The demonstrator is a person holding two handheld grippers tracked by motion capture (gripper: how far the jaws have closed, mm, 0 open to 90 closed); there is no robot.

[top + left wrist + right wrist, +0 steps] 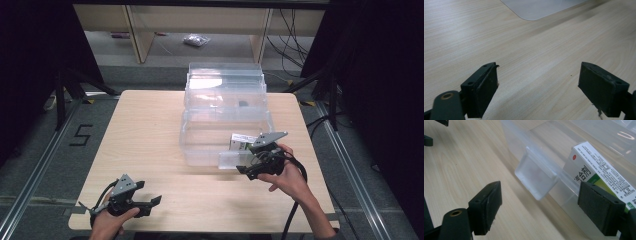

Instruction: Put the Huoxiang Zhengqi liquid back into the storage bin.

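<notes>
Two grippers, both yours, jaws wide and holding nothing. Right gripper [250, 167] sits at the clear bin's [200, 145] front handle tab [536, 176]; the medicine box [599, 175] seems inside the bin. Left gripper [150, 202] rests on the surface [150, 130], well apart from the bin.

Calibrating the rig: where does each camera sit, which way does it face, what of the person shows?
High view: above the person's side, looking forward and down on the table; forearms, left gripper, right gripper.
Left gripper view: on the left gripper, along open jaws at bare tabletop.
Right gripper view: on the right gripper, facing the clear bin and medicine box.
Shared: high and right views show the box.
</notes>
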